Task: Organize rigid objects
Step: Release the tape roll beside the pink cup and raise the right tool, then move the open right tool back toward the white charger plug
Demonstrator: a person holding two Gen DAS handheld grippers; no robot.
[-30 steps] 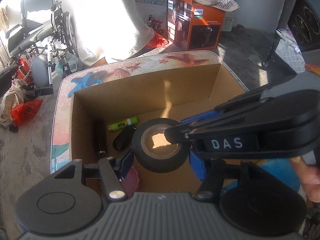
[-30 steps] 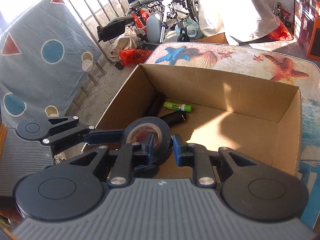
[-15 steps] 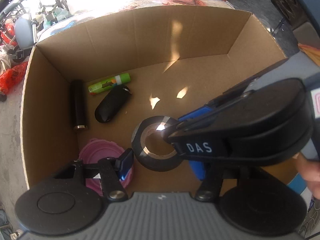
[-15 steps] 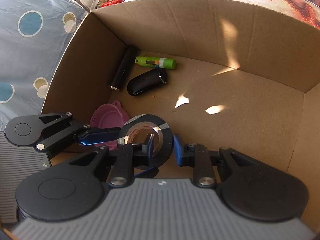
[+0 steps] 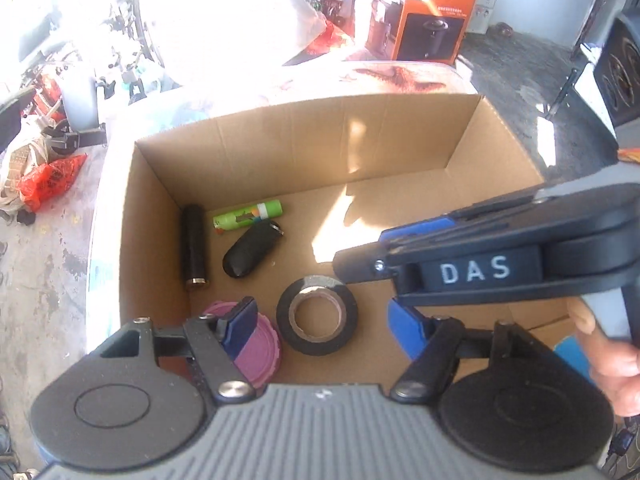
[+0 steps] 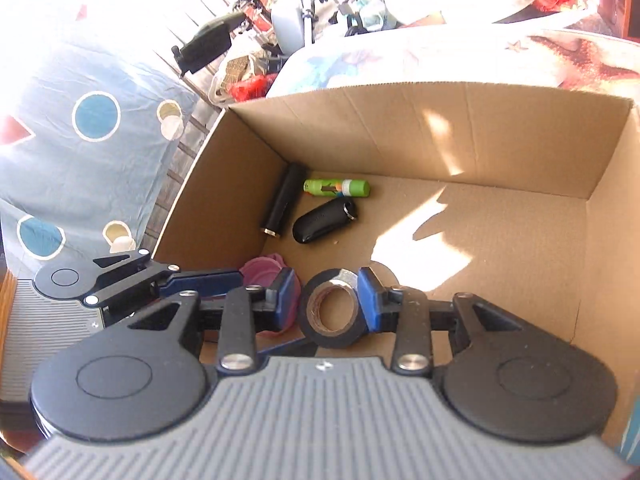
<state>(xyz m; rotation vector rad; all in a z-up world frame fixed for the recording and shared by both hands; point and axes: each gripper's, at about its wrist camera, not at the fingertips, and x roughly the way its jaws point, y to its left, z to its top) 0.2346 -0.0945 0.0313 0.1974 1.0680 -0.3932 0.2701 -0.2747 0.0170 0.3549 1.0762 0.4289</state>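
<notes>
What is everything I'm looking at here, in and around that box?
box: 1, brown cardboard, on a seashell-print surface
tape roll: 1, black, flat on box floor, near front
lid: 1, pink, front-left corner of box
tube: 1, black, along left wall
glue stick: 1, green, back left
case: 1, black, beside tube
carton: 1, orange, behind box
left gripper: 1, open above tape roll
right gripper: 1, open, straddling tape roll

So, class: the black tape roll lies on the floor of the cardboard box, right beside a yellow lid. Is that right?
Not quite: the lid is pink, not yellow, as the left wrist view shows. The rest holds: the black tape roll lies on the floor of the cardboard box, right beside that lid.
</notes>
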